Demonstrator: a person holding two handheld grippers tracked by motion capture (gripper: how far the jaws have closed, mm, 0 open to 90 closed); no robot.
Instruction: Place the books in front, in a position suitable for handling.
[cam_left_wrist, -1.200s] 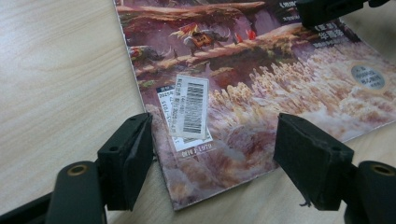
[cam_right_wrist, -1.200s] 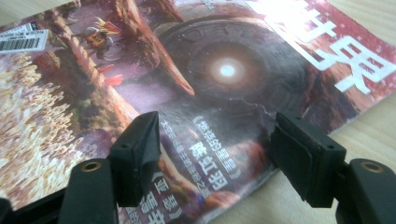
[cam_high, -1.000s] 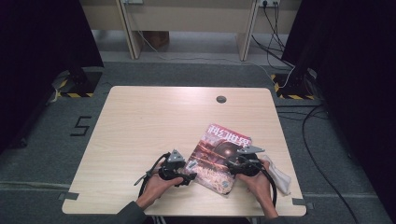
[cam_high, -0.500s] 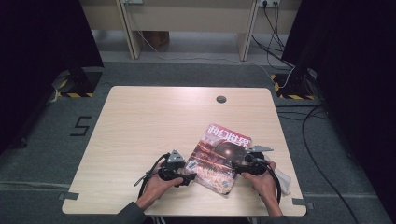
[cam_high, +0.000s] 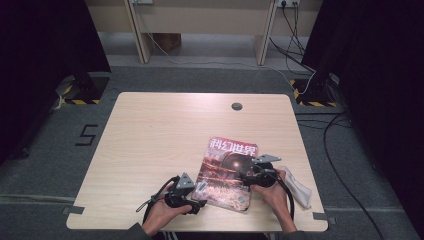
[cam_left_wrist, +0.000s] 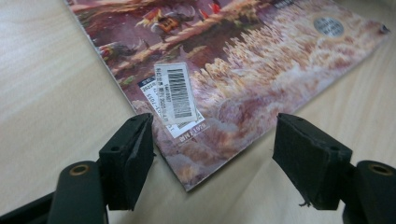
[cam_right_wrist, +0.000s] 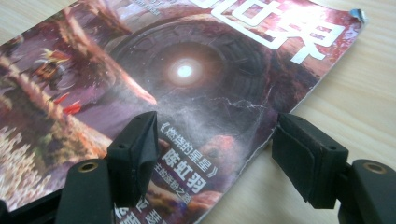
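Glossy red-brown magazine (cam_high: 225, 172) flat on pale wooden table (cam_high: 165, 130), near front edge | left gripper (cam_left_wrist: 212, 140) wide, straddling its barcode corner, no pads pressing | right gripper (cam_right_wrist: 212, 149) just opened wider, straddling its right edge

Left gripper (cam_high: 199, 204): black body, grey three-cornered plate on top, black cable looping off behind it. Jaws, seen in the left gripper view (cam_left_wrist: 212, 154): two matt black blocks with flat rubbery pads, each mounted on a rounded black arm with a brass-coloured screw hole just behind the pad; a frayed thread hangs from one pad's lower corner.

Right gripper (cam_high: 246, 176): same black build, grey three-cornered plate, thick black cable curving behind. Jaws (cam_right_wrist: 212, 154): identical black blocks, layered pad edges, brass-ringed holes.

Dark sleeve cuffs behind both hands.
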